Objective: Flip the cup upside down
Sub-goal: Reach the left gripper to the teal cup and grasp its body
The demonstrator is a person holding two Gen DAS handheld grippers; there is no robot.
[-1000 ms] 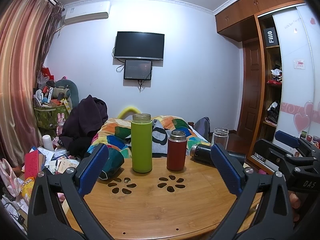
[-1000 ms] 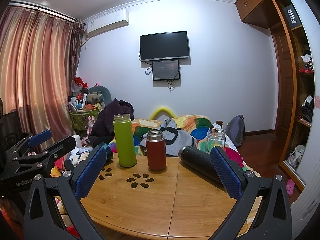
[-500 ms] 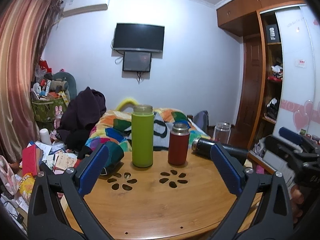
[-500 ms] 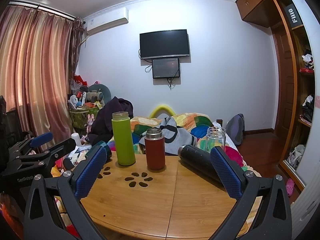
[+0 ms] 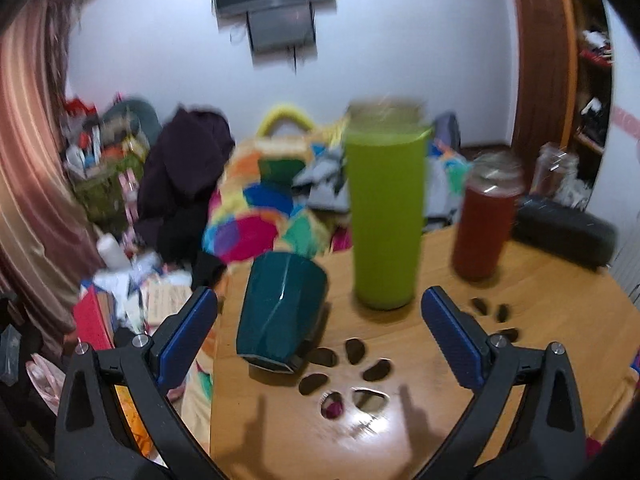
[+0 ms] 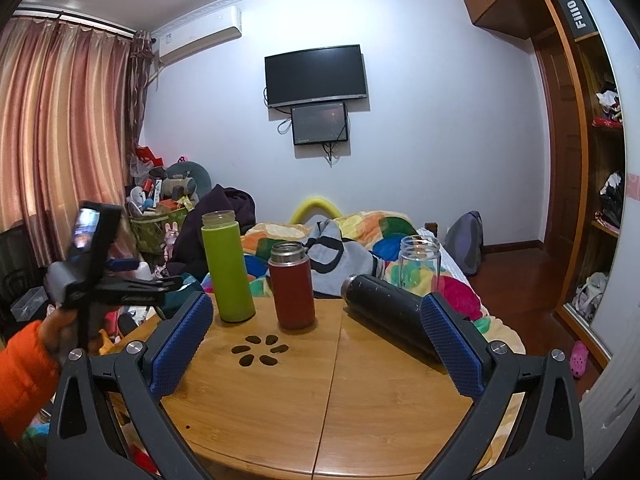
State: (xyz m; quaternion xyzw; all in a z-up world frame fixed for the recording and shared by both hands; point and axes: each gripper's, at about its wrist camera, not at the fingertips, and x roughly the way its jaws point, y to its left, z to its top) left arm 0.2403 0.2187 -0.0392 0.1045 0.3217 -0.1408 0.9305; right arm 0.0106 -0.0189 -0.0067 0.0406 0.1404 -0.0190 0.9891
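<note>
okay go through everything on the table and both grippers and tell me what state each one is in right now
teal cup: tilted, at the table's left edge, ungripped
green bottle: upright, no cap
red flask: upright, no cap
black flask: lying on its side
glass jar: upright, open, empty
left gripper: open, holds nothing, the teal cup between its fingers
right gripper: open, holds nothing

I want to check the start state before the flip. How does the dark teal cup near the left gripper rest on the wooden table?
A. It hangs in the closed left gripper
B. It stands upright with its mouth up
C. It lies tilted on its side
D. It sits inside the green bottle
C. In the left wrist view the teal cup lies tilted on the table, ahead of the open left gripper and beside the upright green bottle.
</note>
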